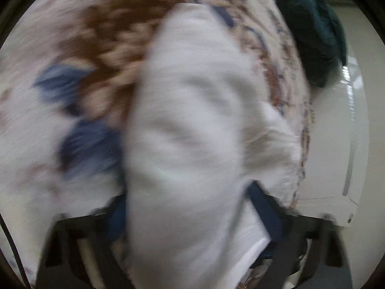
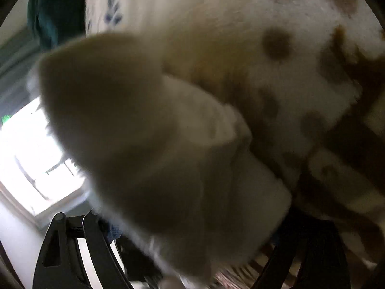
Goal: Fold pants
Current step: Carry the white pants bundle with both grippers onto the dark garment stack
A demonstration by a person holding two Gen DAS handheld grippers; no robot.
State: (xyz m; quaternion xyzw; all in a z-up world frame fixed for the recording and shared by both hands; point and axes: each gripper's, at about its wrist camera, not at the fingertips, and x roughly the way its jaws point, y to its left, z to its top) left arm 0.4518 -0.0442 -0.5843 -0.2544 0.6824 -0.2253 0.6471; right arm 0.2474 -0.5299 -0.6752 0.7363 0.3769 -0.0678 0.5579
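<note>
Two views, both blurred, are filled by the same pale garment: the white pants (image 1: pixel 192 125) hang in a bunched fold right in front of each camera. In the left wrist view the cloth runs down between the dark fingers (image 1: pixel 115 219) of the left gripper (image 1: pixel 192 226), above a patterned bedspread (image 1: pixel 79 77) with brown and blue flowers. The fingers stand apart on either side of the fabric, which passes between them; whether the pads actually pinch it I cannot tell, since the cloth covers them. A dark green garment (image 1: pixel 310 31) lies at the far edge of the bedspread.

In the right wrist view the pants (image 2: pixel 149 144) billow over the right gripper (image 2: pixel 199 248), whose fingers (image 2: pixel 96 245) are spread wide with fabric draped through the gap. Here too a true clamp cannot be confirmed. A bright window (image 2: pixel 36 154) shows to the left.

The pants look light, soft and limp. They will sag, twist and slide wherever unsupported, and will not keep a crease unless laid flat. Thin cloth like this slips from a loose pinch, so the grip should take a doubled layer. Sturdy places suit best, such as the waistband, a hem or a side seam, with the two holds well apart along one edge so the fabric hangs straight before it goes down on the bedspread. The fold seems barely begun, as the garment is still bunched rather than spread.
</note>
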